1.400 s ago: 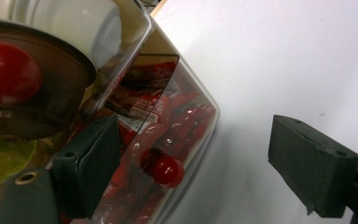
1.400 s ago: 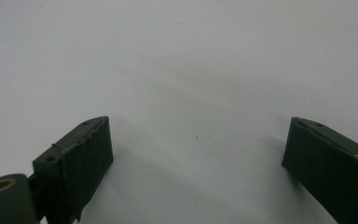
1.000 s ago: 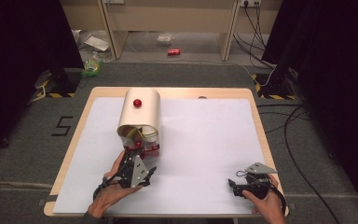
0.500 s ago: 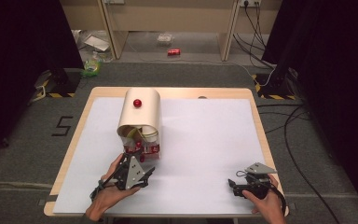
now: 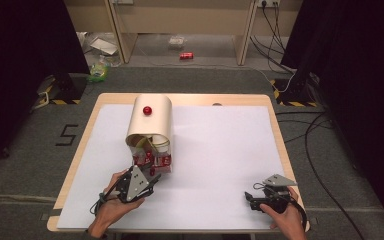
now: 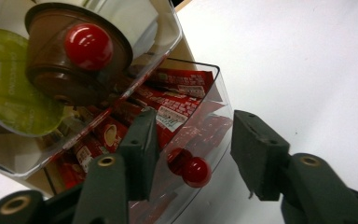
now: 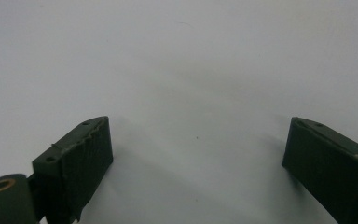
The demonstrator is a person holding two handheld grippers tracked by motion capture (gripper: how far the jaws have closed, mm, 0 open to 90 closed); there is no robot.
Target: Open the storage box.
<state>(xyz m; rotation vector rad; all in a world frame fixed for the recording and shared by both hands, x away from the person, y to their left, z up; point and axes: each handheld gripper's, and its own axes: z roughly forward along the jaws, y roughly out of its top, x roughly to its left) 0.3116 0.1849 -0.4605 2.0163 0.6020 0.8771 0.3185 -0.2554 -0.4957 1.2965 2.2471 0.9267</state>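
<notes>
Since a moment ago our left claw (image 6: 191,154) has closed in on the drawer (image 6: 205,116), its jaws wide around the red knob (image 6: 196,171). We see a clear drawer of red packets, near the surface's (image 5: 220,150) left front edge. Our right claw (image 7: 196,154) gapes wide, empty.

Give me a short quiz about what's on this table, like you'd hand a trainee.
1. True or false: the left gripper has its jaws open around the red knob of the clear drawer.
2. What is under the right gripper? A) red packets B) bare white table C) a pod
3. What colour is the ball on top of the curved cover?

Key: 1 true; 2 B; 3 red.
</notes>
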